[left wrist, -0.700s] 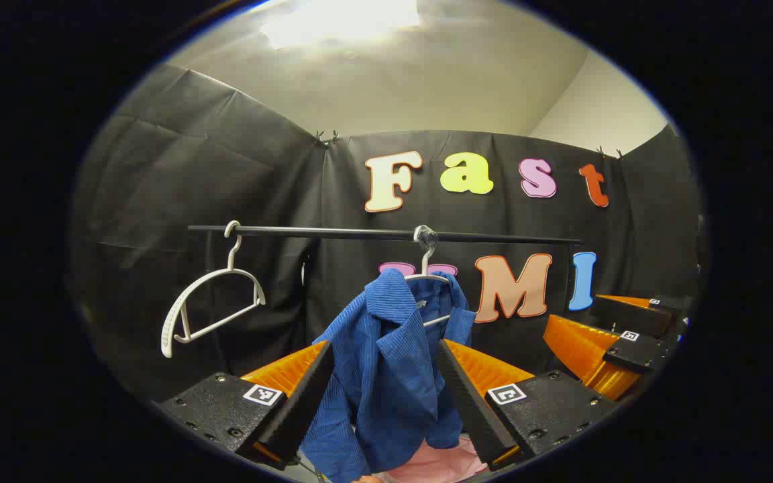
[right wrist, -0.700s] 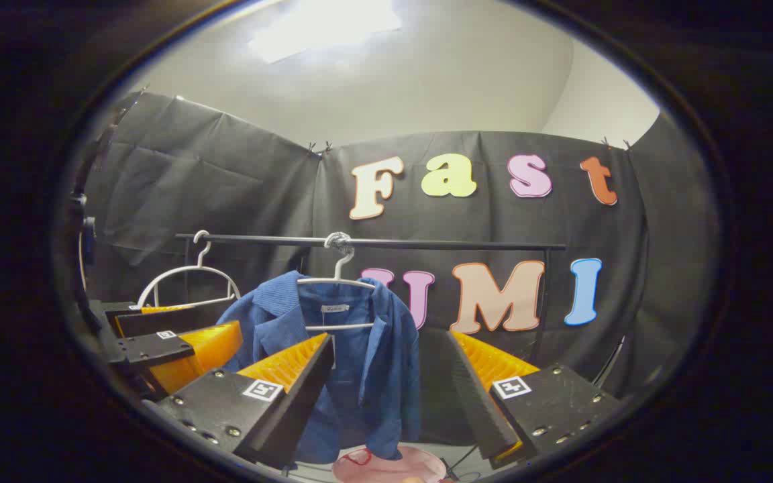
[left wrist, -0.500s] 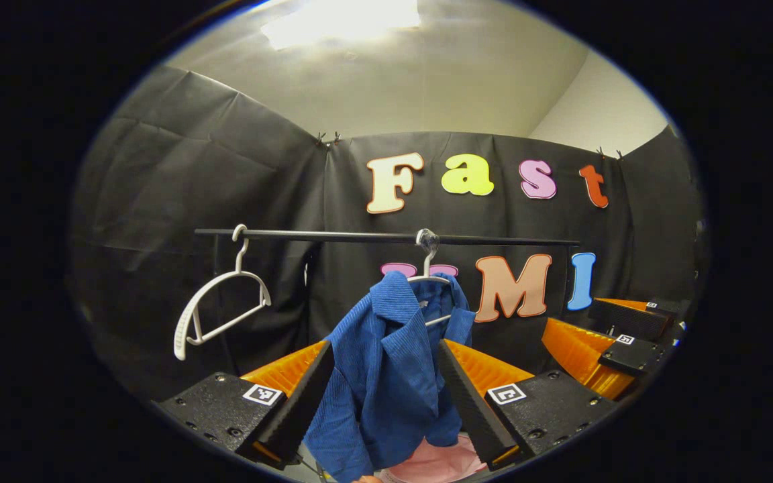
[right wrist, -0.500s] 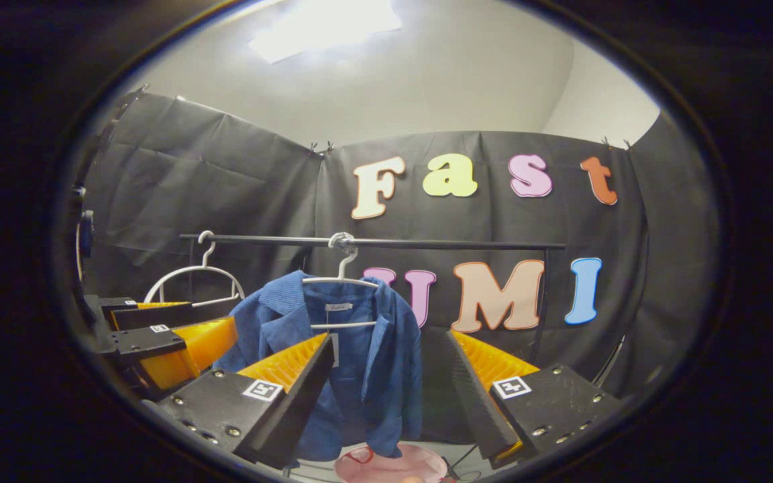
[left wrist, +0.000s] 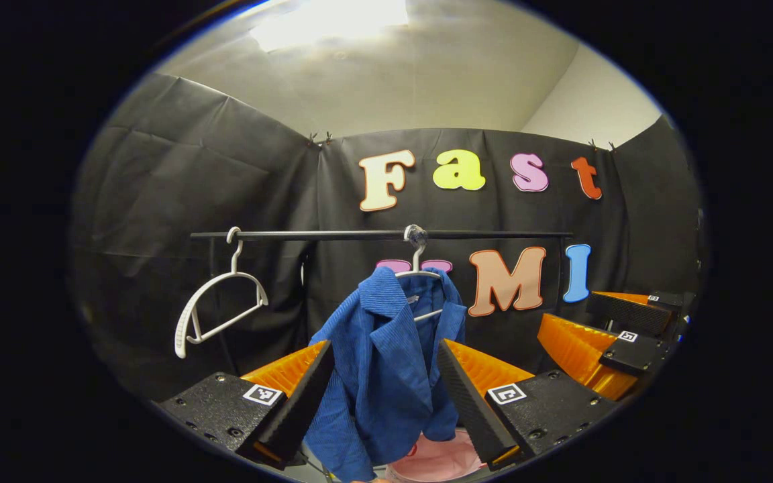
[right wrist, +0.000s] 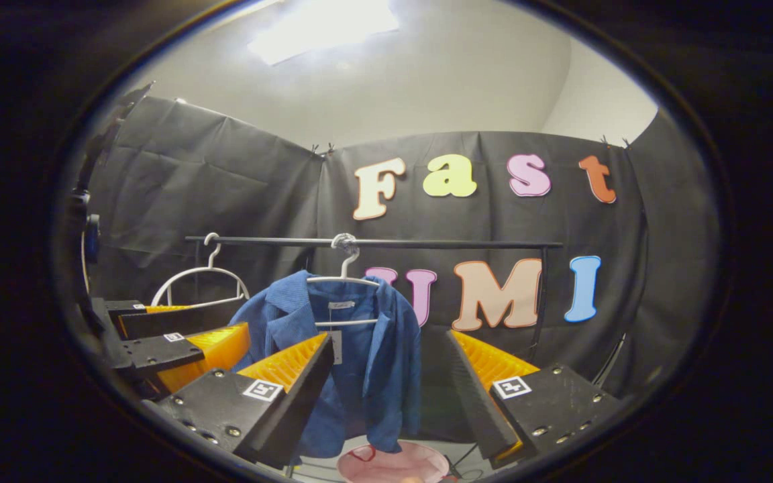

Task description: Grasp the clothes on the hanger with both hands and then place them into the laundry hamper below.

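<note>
Since both grippers sit spread wide with nothing between their fingers, my guess is the blue jacket (left wrist: 386,362) could snag on its white hanger (right wrist: 344,278) if only one shoulder gets pulled. It hangs straight ahead of the left gripper (left wrist: 381,396), slightly left of the right gripper (right wrist: 386,396), off the black rail (right wrist: 373,243). Ribbed fabric, collar folded open, looks slouchy. A pink laundry hamper (right wrist: 390,464) waits low, right under it.
</note>
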{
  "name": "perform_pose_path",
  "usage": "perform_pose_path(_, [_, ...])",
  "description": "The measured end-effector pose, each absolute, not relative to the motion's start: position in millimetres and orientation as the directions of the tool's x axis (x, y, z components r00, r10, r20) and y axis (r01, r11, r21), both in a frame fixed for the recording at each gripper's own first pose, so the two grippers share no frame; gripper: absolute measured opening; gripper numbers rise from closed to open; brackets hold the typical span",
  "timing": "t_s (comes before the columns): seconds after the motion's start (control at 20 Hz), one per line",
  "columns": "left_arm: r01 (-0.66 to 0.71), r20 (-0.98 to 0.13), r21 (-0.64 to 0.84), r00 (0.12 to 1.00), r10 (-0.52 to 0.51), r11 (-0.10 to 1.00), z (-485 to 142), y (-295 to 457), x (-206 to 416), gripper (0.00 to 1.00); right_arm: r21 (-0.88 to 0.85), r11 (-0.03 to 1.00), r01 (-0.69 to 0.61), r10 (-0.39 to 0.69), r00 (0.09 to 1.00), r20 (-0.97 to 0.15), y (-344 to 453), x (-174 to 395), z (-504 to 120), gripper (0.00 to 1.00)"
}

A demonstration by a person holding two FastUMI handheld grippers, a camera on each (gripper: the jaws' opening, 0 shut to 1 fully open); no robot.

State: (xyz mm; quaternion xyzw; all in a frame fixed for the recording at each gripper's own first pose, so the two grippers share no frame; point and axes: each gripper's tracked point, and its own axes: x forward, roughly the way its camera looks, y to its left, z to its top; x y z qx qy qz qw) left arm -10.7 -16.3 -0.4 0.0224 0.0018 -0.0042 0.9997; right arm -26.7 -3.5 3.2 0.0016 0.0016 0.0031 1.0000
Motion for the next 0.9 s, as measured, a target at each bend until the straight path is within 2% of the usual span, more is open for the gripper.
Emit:
perform_pose_path(0.25, [0.019, -0.016, 0.036, 1.000, -0.018, 0.999, -11, -32, 6, 0.93, -0.005, 0.999, 0.050, -0.050, 0.999, -0.009, -20, -38, 5, 0.98])
perform_pose_path(0.35, [0.024, -0.016, 0.037, 1.000, -0.023, 0.999, -14, -37, 16, 0.95, -0.014, 0.996, 0.089, -0.089, 0.996, -0.015, -32, -47, 4, 0.98])
perform_pose_path(0.4, [0.023, -0.019, 0.038, 1.000, -0.022, 0.999, -16, -40, 23, 0.93, -0.017, 0.994, 0.110, -0.110, 0.994, -0.020, -39, -52, 4, 0.98])
perform_pose_path(0.55, [0.016, -0.026, 0.034, 1.000, -0.015, 0.999, -26, -50, 44, 0.94, -0.027, 0.983, 0.182, -0.183, 0.983, -0.026, -60, -68, 7, 0.98])
perform_pose_path(0.65, [-0.027, -0.010, 0.063, 1.000, 0.028, 0.998, -30, -50, 60, 0.96, -0.037, 0.973, 0.229, -0.230, 0.973, -0.024, -74, -78, 8, 0.98])
perform_pose_path(0.7, [-0.052, 0.005, 0.080, 0.999, 0.052, 0.995, -31, -50, 68, 0.93, -0.041, 0.967, 0.250, -0.251, 0.968, -0.023, -80, -83, 8, 0.98])
perform_pose_path(0.75, [-0.080, 0.017, 0.095, 0.997, 0.079, 0.992, -36, -49, 73, 0.95, -0.043, 0.961, 0.274, -0.275, 0.961, -0.024, -88, -89, 8, 0.98])
perform_pose_path(0.8, [-0.111, 0.025, 0.104, 0.994, 0.109, 0.988, -39, -48, 79, 0.92, -0.041, 0.956, 0.291, -0.292, 0.956, -0.025, -92, -96, 7, 0.98])
perform_pose_path(0.9, [-0.169, 0.025, 0.112, 0.986, 0.168, 0.979, -51, -42, 87, 0.94, -0.042, 0.945, 0.325, -0.327, 0.945, -0.026, -106, -108, 8, 0.98])
